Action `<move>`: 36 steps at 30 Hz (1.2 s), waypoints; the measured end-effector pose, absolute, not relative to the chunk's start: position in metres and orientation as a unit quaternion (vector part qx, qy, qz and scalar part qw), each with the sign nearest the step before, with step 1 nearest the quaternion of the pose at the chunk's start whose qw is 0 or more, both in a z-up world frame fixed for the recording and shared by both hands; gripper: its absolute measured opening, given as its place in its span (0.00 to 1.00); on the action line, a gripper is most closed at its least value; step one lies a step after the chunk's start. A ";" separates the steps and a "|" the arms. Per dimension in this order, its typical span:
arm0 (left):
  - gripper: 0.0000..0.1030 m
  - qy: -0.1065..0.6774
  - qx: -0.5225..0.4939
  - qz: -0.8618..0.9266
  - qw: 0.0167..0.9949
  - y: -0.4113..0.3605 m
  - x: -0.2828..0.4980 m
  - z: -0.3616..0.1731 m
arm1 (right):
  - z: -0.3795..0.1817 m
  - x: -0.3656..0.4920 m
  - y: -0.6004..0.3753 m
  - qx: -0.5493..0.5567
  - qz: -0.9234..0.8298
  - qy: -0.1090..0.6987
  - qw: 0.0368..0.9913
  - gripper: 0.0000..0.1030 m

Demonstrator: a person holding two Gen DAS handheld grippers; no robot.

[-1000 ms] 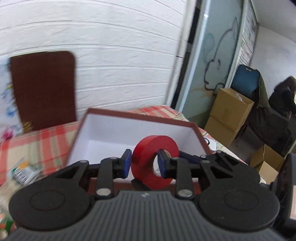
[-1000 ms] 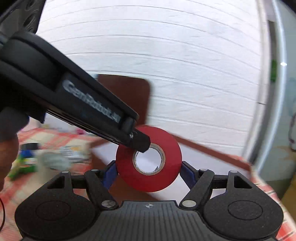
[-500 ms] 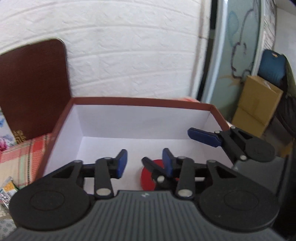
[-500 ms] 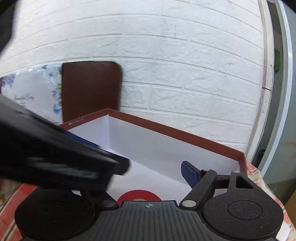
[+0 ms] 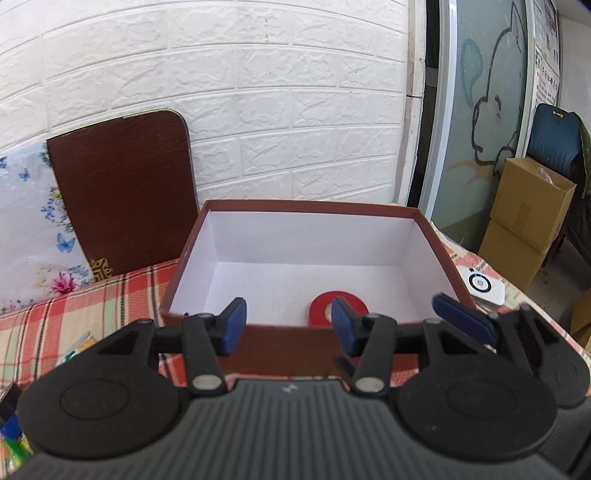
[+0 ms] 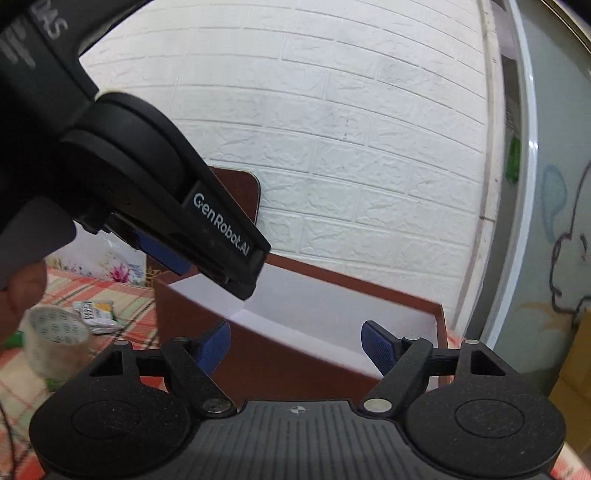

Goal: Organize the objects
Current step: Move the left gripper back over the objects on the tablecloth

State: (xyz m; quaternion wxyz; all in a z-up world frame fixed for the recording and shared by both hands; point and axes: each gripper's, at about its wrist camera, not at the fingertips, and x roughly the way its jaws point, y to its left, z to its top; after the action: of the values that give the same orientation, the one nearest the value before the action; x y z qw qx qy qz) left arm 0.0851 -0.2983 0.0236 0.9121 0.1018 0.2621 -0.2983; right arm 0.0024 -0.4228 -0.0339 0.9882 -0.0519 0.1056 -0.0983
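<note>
Left wrist view: red tape roll (image 5: 338,308) flat inside box (image 5: 436,251); left gripper (image 5: 288,325) and right gripper (image 6: 295,343) wide, empty — lift clear of walls next.

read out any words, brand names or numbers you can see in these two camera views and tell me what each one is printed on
"GenRobot.AI": white lettering on the left hand-held gripper's black finger arm, seen in the right wrist view.
Partial white characters on the black body at that view's top left corner: cut off, unreadable.
Gold emblem on the brown board: too small to read.
Green-and-white packet on the checked cloth: print blurred.
Wall notice, far right: too small.
</note>
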 end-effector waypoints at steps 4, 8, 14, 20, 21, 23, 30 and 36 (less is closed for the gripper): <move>0.56 0.255 0.110 -0.291 0.915 -0.282 0.065 0.027 | -0.034 -0.014 -0.405 -0.013 -0.096 0.124 0.988 0.75; 0.60 0.250 0.121 -0.283 0.918 -0.265 0.047 0.027 | -0.033 -0.031 -0.398 0.030 -0.088 0.138 0.986 0.80; 0.65 0.261 0.127 -0.269 0.918 -0.236 0.030 0.019 | -0.036 -0.039 -0.383 0.033 -0.082 0.162 0.983 0.80; 0.75 0.280 0.123 -0.242 0.921 -0.207 0.021 0.009 | -0.037 -0.045 -0.376 0.055 -0.083 0.171 0.980 0.83; 0.76 0.281 0.123 -0.237 0.922 -0.202 0.020 0.008 | -0.037 -0.046 -0.374 0.061 -0.083 0.171 0.980 0.83; 0.77 0.284 0.124 -0.228 0.923 -0.194 0.019 0.005 | -0.036 -0.047 -0.373 0.071 -0.081 0.173 0.979 0.83; 0.79 0.298 0.109 -0.202 0.927 -0.160 0.021 -0.006 | -0.034 -0.047 -0.353 0.059 -0.066 0.176 0.980 0.83; 0.79 0.317 0.093 -0.181 0.926 -0.129 0.025 -0.022 | -0.040 -0.040 -0.337 0.050 -0.059 0.196 0.977 0.83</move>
State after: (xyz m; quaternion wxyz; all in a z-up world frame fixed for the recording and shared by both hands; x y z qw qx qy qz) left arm 0.0254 -0.1292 -0.0216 0.9264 0.0925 0.3172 -0.1806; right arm -0.0403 -0.3375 -0.0399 0.9774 0.0503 0.1964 -0.0594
